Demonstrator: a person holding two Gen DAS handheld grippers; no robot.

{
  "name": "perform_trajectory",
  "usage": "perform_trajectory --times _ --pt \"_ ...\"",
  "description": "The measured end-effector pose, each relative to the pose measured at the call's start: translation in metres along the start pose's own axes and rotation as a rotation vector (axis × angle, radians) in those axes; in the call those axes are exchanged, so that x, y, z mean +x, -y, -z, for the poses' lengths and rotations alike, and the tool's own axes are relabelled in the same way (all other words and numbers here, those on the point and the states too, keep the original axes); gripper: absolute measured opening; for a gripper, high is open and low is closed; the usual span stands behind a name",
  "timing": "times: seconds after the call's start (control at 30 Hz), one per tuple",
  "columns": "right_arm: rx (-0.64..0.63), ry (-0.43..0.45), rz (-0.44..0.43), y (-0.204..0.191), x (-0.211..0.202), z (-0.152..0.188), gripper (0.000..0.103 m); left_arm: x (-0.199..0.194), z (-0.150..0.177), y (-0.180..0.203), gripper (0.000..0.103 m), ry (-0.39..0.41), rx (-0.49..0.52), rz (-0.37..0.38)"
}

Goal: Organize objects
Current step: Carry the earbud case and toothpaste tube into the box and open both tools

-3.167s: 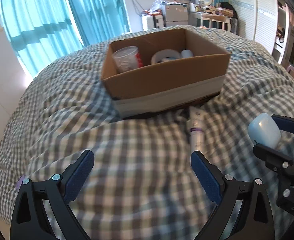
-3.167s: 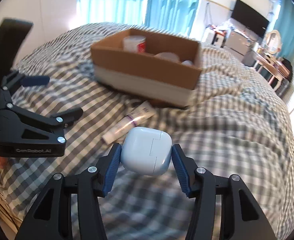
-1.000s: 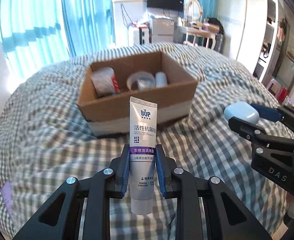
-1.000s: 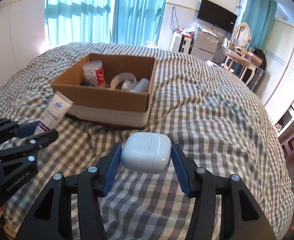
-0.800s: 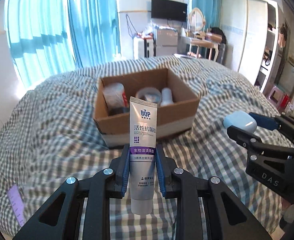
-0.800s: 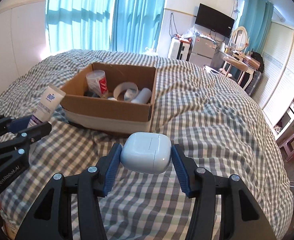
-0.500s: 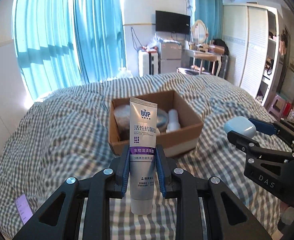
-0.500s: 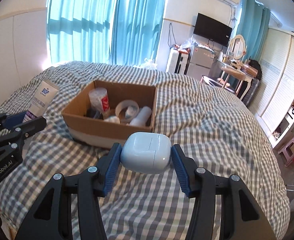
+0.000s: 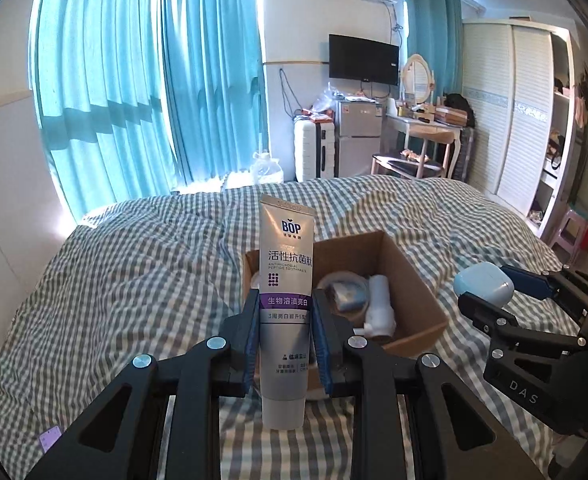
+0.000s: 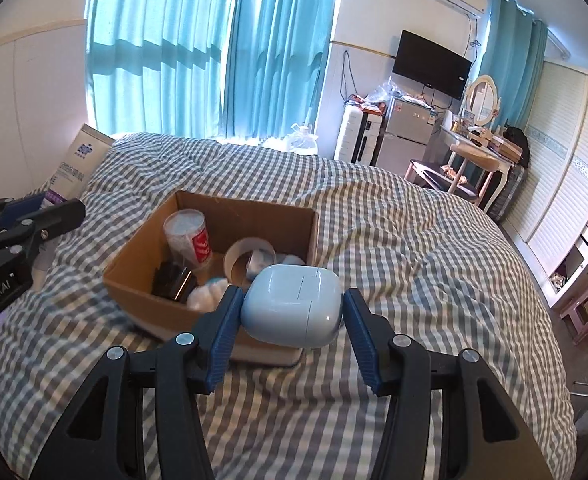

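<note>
My left gripper (image 9: 286,322) is shut on a grey toothpaste tube (image 9: 286,280), held upright, cap down, above the near side of an open cardboard box (image 9: 413,280) on the checked bed. My right gripper (image 10: 292,320) holds a pale blue earbud case (image 10: 294,304) over the box's near right corner (image 10: 254,344); its right pad stands slightly off the case. The box holds a plastic cup (image 10: 188,236), a tape roll (image 10: 246,260), a white bottle (image 9: 377,300) and a black item (image 10: 174,280). The right gripper with the case shows in the left wrist view (image 9: 483,284); the left gripper with the tube shows in the right wrist view (image 10: 34,216).
The checked duvet (image 10: 413,260) covers the whole bed. Blue curtains (image 9: 134,80) hang behind it. A fridge (image 9: 357,140), a suitcase (image 9: 313,148), a dressing table (image 10: 473,152) and wardrobes (image 9: 513,120) stand past the far edge. A purple slip (image 9: 50,438) lies at the bed's near left.
Both grippers have risen and moved towards the box, so I now look down into it. The toothpaste tube and earbud case stay in the grippers; the right jaws look slightly wider.
</note>
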State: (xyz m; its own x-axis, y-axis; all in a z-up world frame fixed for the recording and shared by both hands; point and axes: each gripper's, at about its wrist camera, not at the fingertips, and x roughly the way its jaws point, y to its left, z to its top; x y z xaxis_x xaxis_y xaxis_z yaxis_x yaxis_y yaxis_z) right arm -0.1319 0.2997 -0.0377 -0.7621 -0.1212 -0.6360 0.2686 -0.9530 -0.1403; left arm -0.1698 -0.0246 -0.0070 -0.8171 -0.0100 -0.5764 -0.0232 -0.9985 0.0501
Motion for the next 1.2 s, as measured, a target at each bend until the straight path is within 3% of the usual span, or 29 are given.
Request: perform_trajectory --times 0.5,1.0,1.07,1.1,1.13,1.2 --pt "-0.010 -0.046 -0.040 0.008 0.085 -0.055 0.052 0.091 -0.028 0.001 0.024 -0.065 0.028 -0.009" --pt "-0.085 -0.110 -0.083 0.000 0.161 -0.059 0.052 0.162 -0.022 0.003 0.024 -0.128 0.034 0.029" --pt "-0.070 -0.099 -0.099 0.002 0.162 -0.058 0.056 0.165 -0.021 0.003 0.024 -0.133 0.032 0.039" --pt "-0.063 -0.093 -0.105 0.002 0.162 -0.059 0.068 0.165 -0.019 0.003 0.025 -0.133 0.032 0.044" --pt "-0.057 -0.077 -0.108 0.002 0.159 -0.058 0.071 0.165 -0.019 0.003 0.026 -0.134 0.033 0.055" --pt "-0.058 -0.059 -0.107 0.002 0.154 -0.059 0.071 0.166 -0.017 0.006 0.027 -0.144 0.036 0.068"
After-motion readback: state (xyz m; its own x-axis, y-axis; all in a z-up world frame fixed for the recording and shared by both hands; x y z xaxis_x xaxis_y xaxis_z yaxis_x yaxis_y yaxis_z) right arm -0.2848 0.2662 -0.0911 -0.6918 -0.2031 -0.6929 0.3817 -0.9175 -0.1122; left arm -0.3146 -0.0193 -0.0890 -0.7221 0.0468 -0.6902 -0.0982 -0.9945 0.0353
